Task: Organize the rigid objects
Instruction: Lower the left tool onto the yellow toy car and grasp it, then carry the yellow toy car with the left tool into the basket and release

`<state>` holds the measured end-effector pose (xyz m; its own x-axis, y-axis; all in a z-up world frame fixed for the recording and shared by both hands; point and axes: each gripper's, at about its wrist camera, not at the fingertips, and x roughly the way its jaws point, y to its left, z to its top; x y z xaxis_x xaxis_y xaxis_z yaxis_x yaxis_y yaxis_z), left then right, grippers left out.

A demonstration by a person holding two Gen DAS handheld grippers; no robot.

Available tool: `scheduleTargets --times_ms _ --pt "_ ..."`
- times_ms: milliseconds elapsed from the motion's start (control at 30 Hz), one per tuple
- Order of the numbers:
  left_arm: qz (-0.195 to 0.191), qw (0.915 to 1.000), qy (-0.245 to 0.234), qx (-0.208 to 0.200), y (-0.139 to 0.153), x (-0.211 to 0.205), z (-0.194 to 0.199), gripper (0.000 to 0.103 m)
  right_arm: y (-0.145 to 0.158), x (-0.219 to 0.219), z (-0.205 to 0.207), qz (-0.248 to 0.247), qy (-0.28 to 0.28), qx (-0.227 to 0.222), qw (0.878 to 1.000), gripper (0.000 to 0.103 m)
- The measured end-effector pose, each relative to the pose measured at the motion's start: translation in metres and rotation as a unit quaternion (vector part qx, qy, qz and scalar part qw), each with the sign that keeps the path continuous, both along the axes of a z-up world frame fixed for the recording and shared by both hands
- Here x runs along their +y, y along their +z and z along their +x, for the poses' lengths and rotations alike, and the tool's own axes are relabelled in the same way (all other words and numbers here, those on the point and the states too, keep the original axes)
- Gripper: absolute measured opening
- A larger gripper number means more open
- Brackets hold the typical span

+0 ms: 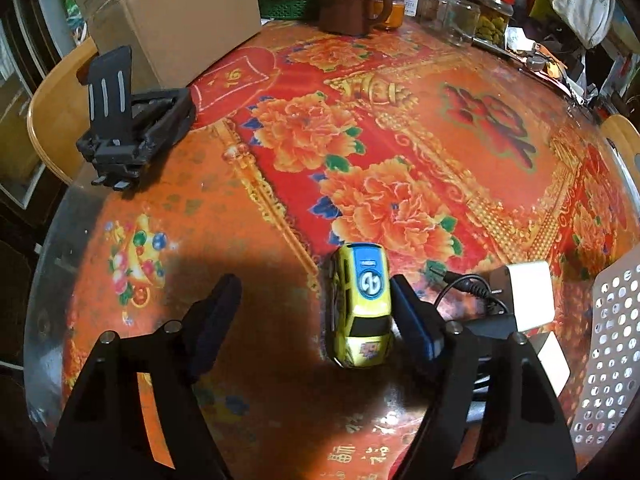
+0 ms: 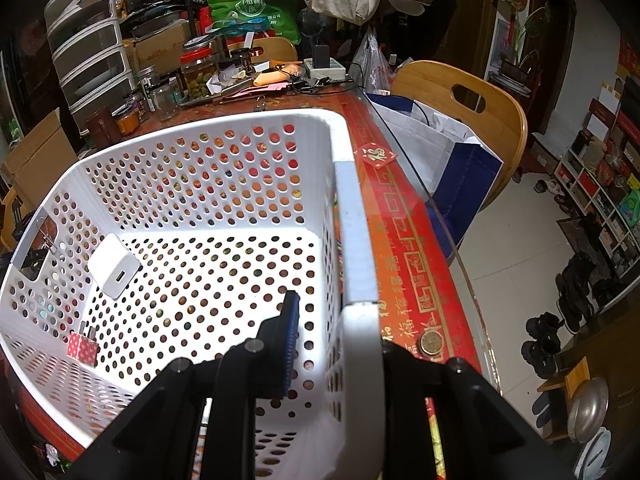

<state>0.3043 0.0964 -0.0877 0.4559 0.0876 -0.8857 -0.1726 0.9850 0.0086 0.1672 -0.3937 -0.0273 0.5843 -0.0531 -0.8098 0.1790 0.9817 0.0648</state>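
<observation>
Currently left tongs (image 1: 316, 308) stand apart around the yellow toy car (image 1: 362, 304), lower centre; right tongs (image 2: 340, 340) are clamped on the white basket (image 2: 356, 240) wall.

Red paper square (image 2: 378, 155) on the counter reads "福", beyond the right tongs; gold "福" characters line the tablecloth border (image 2: 416, 268).

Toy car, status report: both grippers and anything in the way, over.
Left gripper open around toy car, right finger touching. Right gripper shut on basket rim. Black cable close beside car.
</observation>
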Motion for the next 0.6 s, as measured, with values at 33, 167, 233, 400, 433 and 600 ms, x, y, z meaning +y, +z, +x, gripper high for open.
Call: scheduleTargets --times_ms 33,167,233,400,433,600 --pt "-0.005 1.0000 -0.005 -0.001 0.001 -0.002 0.000 0.054 0.000 0.000 0.000 0.000 0.000 0.000 1.000 0.018" --pt "-0.008 0.9995 -0.031 -0.004 0.004 -0.017 -0.001 0.026 0.000 0.000 0.000 -0.001 0.000 0.002 1.000 0.018" --pt "0.001 0.9993 -0.037 -0.007 0.005 -0.023 -0.003 0.026 0.000 0.000 0.001 0.000 0.000 0.001 1.000 0.018" --pt "-0.006 0.9988 -0.036 -0.033 0.023 -0.020 -0.013 0.026 0.000 0.001 0.001 -0.002 0.002 0.003 1.000 0.018" --pt "-0.004 0.9986 -0.035 -0.040 0.029 -0.019 -0.016 0.026 0.000 0.001 0.001 -0.002 0.002 0.003 1.000 0.018" --pt "0.002 0.9971 -0.038 -0.066 0.061 -0.019 -0.029 0.026 0.000 0.001 0.001 -0.001 0.002 0.003 1.000 0.018"
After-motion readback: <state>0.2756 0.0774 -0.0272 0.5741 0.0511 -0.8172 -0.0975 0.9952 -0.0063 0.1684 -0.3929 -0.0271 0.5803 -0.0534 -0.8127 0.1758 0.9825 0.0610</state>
